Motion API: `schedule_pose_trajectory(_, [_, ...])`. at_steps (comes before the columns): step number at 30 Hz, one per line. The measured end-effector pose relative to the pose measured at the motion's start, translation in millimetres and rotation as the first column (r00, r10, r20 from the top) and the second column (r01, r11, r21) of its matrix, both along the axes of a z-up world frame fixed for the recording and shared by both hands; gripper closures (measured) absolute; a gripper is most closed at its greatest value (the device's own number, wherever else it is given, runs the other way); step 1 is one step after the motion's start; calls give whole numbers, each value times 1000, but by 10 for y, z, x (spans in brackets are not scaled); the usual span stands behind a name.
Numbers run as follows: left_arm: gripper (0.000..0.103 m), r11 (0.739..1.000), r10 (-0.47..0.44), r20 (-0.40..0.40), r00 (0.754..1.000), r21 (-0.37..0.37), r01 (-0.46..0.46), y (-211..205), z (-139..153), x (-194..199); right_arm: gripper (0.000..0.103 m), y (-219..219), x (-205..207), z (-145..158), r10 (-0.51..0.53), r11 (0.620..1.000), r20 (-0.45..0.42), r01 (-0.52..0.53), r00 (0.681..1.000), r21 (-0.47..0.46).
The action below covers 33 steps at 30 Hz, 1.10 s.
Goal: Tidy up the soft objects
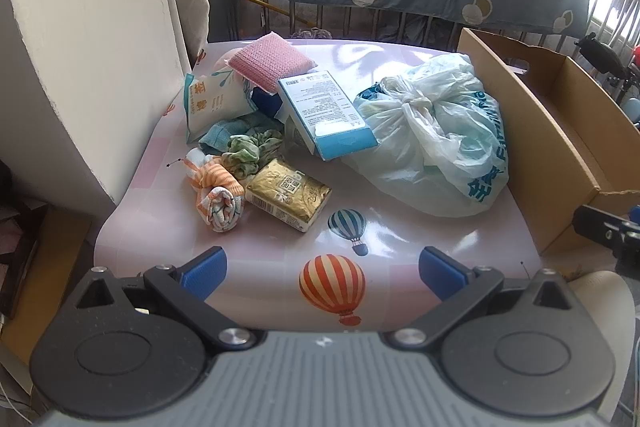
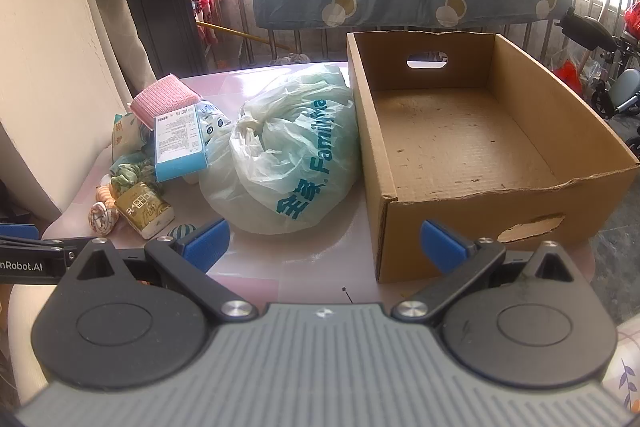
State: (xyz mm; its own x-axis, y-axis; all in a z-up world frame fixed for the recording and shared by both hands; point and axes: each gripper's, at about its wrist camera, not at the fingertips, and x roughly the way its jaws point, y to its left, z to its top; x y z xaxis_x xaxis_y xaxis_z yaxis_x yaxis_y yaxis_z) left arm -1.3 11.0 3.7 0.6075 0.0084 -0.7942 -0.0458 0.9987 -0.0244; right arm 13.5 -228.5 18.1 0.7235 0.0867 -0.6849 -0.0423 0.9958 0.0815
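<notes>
The cardboard box (image 2: 472,155) stands on the pink table (image 2: 304,267) with its top open and its floor bare except for small crumbs and scraps; a hand slot is cut in its far wall and a torn one in its near wall. Just left of the box, touching its side wall, sits a knotted pale-green plastic bag (image 2: 288,155), bulging with contents that cannot be made out through the film. Left of the bag and farther from the box lies the heap of soft things: a blue-and-white carton (image 1: 326,115) leaning on the bag, a pink sponge (image 1: 272,61) behind it, a white tissue pack (image 1: 214,103), a teal cloth (image 1: 224,137), a green scrunchie (image 1: 252,149), a gold tissue packet (image 1: 288,199) and, farthest from the box, an orange-striped rolled cloth (image 1: 218,199). None of them is in the box. The left gripper (image 1: 323,273) hangs over the near table edge with its 2 blue fingers spread wide and nothing between them. The right gripper (image 2: 324,241) is likewise spread and bare, in front of the box's near left corner.
</notes>
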Motion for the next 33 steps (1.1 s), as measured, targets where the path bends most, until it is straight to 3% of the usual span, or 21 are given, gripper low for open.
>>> schedule_pose_trajectory(10, [0, 1000, 6, 1, 1000, 10, -6, 34, -56, 7, 1, -10, -3, 12, 6, 1000, 10, -6, 1000, 13])
schedule_pose_trajectory(17, [0, 997, 48, 79, 996, -71, -43, 426, -51, 129, 1, 50, 161, 325, 100, 991, 128, -110, 987, 78])
schedule_pose_trajectory(22, [5, 996, 30, 180, 983, -91, -14, 597, -20, 330, 2, 227, 691, 461, 206, 950, 105, -224, 973, 217])
schedule_pose_trajectory(25, [8, 994, 1, 239, 971, -109, 26, 648, -63, 513, 7, 434, 1105, 451, 272, 917, 75, -282, 959, 282])
schedule_pose_trajectory(30, [26, 969, -2, 223, 975, -242, 57, 803, -261, 921, 27, 832, 1788, 232, 349, 869, 18, -330, 937, 368])
schedule_pose_trajectory(33, [33, 959, -18, 200, 980, -274, 74, 819, -343, 1117, 35, 1031, 2118, -36, 365, 855, -21, -326, 931, 402])
